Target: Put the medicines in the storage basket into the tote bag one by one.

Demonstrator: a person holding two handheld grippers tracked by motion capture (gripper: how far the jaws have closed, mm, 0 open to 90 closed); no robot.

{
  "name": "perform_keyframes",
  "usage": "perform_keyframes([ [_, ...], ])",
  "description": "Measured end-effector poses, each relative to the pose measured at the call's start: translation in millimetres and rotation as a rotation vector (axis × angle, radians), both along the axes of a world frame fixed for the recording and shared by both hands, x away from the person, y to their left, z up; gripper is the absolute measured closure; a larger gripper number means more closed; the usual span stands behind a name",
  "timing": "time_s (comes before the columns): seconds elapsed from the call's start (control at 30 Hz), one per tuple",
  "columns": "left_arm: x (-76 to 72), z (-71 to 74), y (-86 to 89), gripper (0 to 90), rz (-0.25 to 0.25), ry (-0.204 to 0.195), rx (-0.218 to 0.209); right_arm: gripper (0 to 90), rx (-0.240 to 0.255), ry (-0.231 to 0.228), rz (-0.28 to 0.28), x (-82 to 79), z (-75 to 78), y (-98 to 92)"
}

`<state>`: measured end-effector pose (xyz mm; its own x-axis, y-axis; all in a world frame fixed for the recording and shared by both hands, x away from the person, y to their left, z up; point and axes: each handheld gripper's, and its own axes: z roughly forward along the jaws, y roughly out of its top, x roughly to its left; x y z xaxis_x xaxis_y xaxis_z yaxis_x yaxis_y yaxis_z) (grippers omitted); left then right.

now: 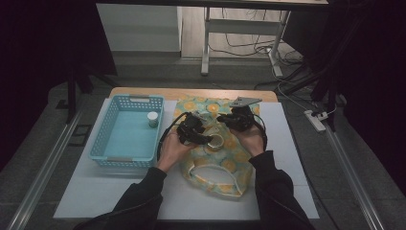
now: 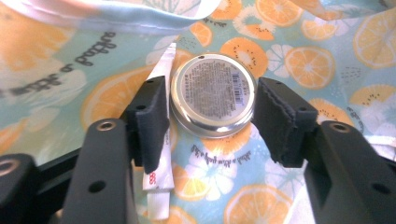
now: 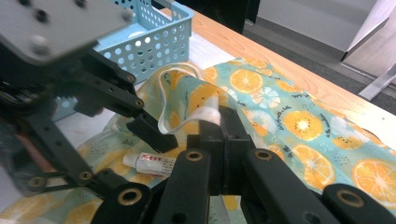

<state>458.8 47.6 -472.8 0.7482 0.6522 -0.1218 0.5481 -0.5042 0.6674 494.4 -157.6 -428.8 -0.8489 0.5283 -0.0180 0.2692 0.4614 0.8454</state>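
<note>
Tin (image 2: 213, 94): round metal tin, label side up, lying on the orange-print fabric bag (image 2: 299, 65); it sits between the pads of my left claw (image 2: 210, 116).
Left claw state: half open; the right pad stands clear of the rim, the left pad just beside it, no grip on the tin.
Right claw (image 3: 219, 122) state: closed on the white-trimmed edge of the bag, holding that edge up.
Nearby item: small white tube (image 2: 159, 140) under my left pad, touching the tin's side.
Risk 1: closing now may catch the tube with the tin.
Risk 2: the smooth rim may slip on an off-centre grip.
Risk 3: if my right claw slackens, the cloth may fall over the tin.
Basket (image 1: 125, 132): blue, to my left on the tabletop (image 1: 287, 143), one small jar (image 1: 152, 119) inside.
</note>
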Motion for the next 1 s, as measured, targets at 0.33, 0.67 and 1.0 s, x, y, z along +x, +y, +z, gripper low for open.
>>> perform_keyframes([
  [0.33,-7.3,12.0,14.5,23.1,0.006,0.003,-0.030,89.9,-0.004,-0.002,0.002,-0.4,0.3,0.0],
  [0.67,-9.8,17.9,38.7,12.3,0.021,0.012,-0.072,89.8,-0.004,-0.002,0.003,-0.3,-0.2,0.4],
  [1.0,-11.7,21.9,62.8,2.1,0.012,0.009,-0.119,89.9,-0.008,-0.003,0.005,-0.9,0.0,1.1],
])
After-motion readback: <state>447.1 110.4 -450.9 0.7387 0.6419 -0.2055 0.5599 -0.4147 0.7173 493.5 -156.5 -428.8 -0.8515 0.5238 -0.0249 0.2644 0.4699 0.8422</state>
